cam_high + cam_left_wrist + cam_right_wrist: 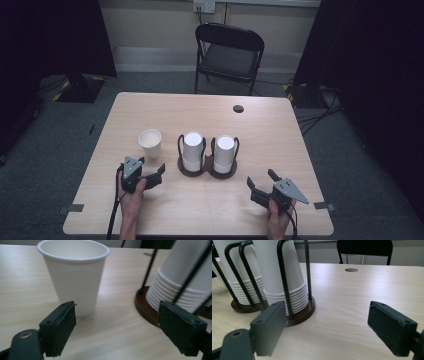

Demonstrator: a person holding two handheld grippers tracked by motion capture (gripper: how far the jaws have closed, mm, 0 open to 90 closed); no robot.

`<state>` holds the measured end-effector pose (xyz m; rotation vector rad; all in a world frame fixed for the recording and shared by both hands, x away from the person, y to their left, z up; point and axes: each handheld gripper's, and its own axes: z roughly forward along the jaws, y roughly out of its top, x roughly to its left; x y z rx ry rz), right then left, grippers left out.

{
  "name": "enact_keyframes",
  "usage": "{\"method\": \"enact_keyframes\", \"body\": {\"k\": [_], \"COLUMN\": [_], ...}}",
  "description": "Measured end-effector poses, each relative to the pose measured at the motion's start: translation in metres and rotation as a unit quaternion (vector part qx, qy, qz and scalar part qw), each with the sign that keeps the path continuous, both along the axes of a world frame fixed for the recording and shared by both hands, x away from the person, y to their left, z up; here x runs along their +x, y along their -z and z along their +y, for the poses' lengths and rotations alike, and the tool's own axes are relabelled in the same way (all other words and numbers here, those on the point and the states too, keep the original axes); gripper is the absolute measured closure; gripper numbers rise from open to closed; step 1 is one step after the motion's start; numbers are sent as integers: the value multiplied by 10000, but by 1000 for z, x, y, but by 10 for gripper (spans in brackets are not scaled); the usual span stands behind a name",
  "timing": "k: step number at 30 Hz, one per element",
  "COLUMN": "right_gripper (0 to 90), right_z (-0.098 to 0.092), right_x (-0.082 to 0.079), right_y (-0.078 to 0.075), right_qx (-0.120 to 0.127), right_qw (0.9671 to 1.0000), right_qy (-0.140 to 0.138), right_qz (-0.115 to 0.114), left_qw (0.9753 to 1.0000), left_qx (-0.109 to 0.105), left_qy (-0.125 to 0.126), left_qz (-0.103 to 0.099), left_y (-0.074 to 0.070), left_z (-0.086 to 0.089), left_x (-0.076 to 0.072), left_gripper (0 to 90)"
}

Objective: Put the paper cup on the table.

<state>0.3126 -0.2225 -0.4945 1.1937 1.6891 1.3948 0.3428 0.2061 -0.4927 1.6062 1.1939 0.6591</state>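
We hold one claw in each hand at the near edge of the wooden bench [165, 107].

Left claw [151, 176]: jaws spread wide, gripping nothing. In the high view it rests on the bench just in front of the single paper cup [150, 143], apart from it. In the left gripper view the cup [74, 273] stands upright, mouth up, beyond the left jaw, with a visible gap between pad and cup wall.

Right claw [261, 183]: jaws spread wide, gripping nothing. It sits near the front right of the bench, well apart from the cup holder [207, 167]. In the right gripper view the open bench surface lies between the two jaws.

Cup holder: a dark brown double base with black wire uprights, standing near the middle of the bench, just right of the single cup. It carries two stacks of inverted white paper cups, the left stack [192, 150] and the right stack [224, 153], side by side. In the right gripper view the nearer stack [284, 277] shows about ten nested rims above the base.

A black folding chair [229, 55] stands beyond the far edge of the bench.
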Motion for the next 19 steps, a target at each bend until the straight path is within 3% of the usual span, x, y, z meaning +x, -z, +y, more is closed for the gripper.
{"method": "enact_keyframes", "body": {"k": [9, 13, 16, 19], "right_gripper": [148, 148, 149, 149], "right_z": [1, 2, 4, 5], "right_x": [1, 2, 5, 7], "right_y": [0, 0, -1, -1], "right_qx": [-74, -106, -190, -277], "right_qw": [10000, 9999, 9996, 9990], "right_qy": [-4, -4, -15, 47], "right_qz": [54, 75, 211, 345], "left_qw": [9993, 9984, 9971, 9967], "left_qx": [82, 44, 67, 6], "left_qy": [110, 145, 187, 189], "left_qz": [-360, -552, -730, -785], "left_y": [3, 3, 3, 4], "left_z": [-21, -22, -22, -21], "left_x": [-35, -40, -44, -45], "left_gripper": [158, 158, 156, 156]}}
